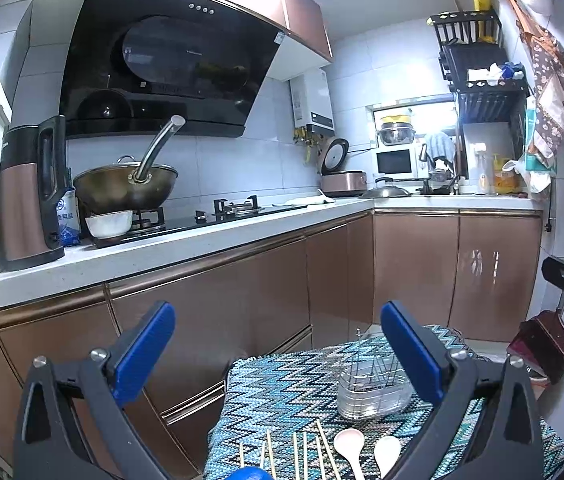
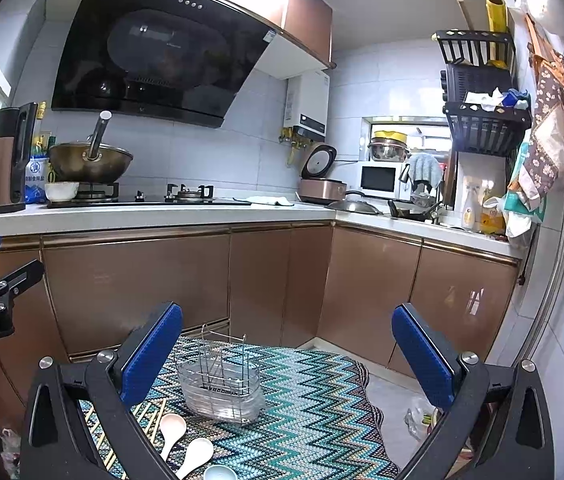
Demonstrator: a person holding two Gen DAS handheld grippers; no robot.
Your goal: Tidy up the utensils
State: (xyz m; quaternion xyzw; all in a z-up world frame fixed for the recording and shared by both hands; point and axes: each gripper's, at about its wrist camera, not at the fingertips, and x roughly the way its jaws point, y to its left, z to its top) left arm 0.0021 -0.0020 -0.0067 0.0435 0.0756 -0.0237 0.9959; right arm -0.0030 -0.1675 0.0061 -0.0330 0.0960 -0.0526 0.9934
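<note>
Both left tongs (image 1: pixel 278 348) and right tongs (image 2: pixel 287 350) gape wide, empty. Chopsticks (image 1: pixel 301 454) and spoons (image 1: pixel 351 450) lie loose at the holder's (image 1: pixel 369 390) 6 o'clock. Risk: thin sticks rolling on the patterned cloth (image 2: pixel 321 400), or tipping the light holder.

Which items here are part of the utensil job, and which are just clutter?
Job:
chopsticks
white spoons
wire utensil holder
zigzag cloth they sit on

Background:
wok
white bowl
rice cooker
microwave
kettle
</note>
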